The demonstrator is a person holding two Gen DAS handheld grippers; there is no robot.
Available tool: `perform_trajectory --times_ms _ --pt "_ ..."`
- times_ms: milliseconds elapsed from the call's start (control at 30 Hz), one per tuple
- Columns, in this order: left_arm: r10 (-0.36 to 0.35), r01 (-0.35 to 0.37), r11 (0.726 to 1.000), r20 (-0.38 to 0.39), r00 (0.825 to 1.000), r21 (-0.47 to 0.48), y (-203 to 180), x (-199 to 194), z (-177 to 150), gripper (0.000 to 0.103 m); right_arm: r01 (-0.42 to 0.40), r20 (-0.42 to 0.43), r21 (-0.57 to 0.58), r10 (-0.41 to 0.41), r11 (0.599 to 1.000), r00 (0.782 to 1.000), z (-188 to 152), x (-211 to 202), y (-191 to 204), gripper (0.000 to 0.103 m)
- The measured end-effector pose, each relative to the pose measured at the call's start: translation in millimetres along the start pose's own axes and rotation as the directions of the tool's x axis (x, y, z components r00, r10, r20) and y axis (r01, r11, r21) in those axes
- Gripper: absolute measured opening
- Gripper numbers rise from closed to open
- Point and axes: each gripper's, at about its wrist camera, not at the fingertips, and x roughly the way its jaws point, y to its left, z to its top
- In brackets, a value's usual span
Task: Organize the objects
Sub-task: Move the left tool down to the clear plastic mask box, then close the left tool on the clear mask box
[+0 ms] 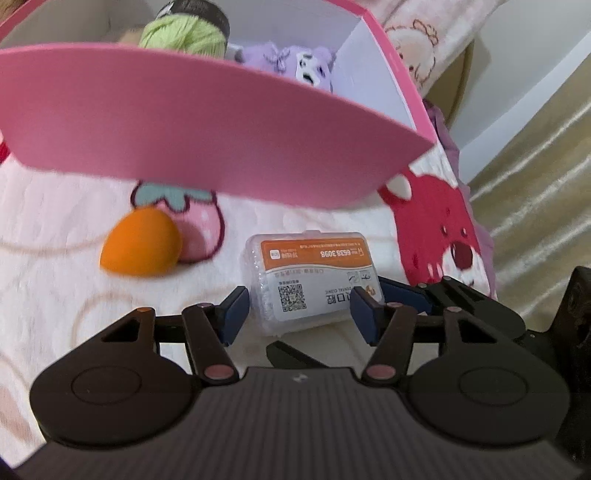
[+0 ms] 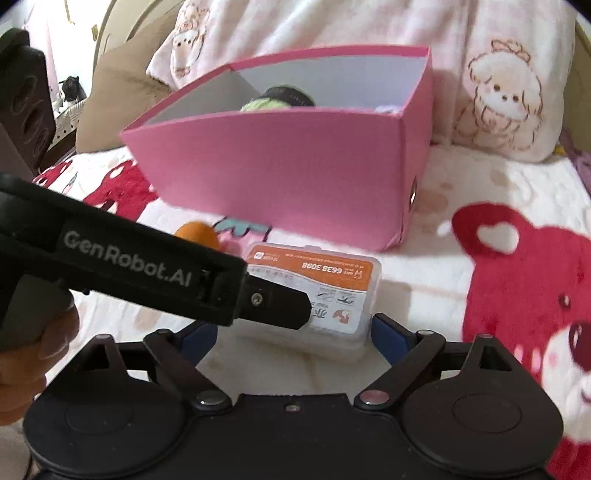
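A clear plastic box [image 1: 314, 273] with an orange and white label lies on the blanket in front of the pink storage box [image 1: 184, 147]. My left gripper [image 1: 299, 310] has its blue pads against the two sides of the box's near end. In the right wrist view the same clear plastic box [image 2: 321, 288] sits between the wide-apart pads of my right gripper [image 2: 295, 336], which do not touch it. An orange egg-shaped sponge [image 1: 142, 243] rests left of the box. The left gripper's finger [image 2: 280, 306] crosses in front of the label.
The pink storage box [image 2: 280, 162] holds green yarn [image 1: 184, 33], a purple plush toy [image 1: 295, 62] and a dark jar [image 1: 199, 9]. A printed blanket [image 2: 517, 295] covers the bed, with a pillow [image 2: 498, 92] behind. A hand [image 2: 22, 354] holds the left gripper.
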Motion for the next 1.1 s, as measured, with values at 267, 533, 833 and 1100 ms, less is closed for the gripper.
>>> perform_trajectory --times_ms 267,533,833,1100 --pt "0.037 -0.036 0.999 0.054 0.998 -0.014 -0.9 11.2 -6.4 0.057 0.028 0.013 0.053 -0.029 0.998 1.0 -5.4 19.3 2.0 0.101" --pt "0.025 -0.026 1.0 0.076 0.997 0.005 -4.8 -4.9 -11.0 0.052 0.056 0.018 0.054 -0.057 0.997 0.998 -6.3 4.6 7.9 0.098" --pt "-0.023 0.017 0.997 0.084 0.996 0.071 -21.6 -43.3 -18.5 0.052 0.09 0.073 0.005 -0.091 0.996 0.993 4.0 -41.6 28.2 0.097" --pt "-0.086 0.081 0.995 0.097 0.992 0.051 -24.6 -85.3 -23.3 0.052 0.101 0.094 -0.034 -0.097 0.994 0.991 18.9 -83.3 53.5 0.097"
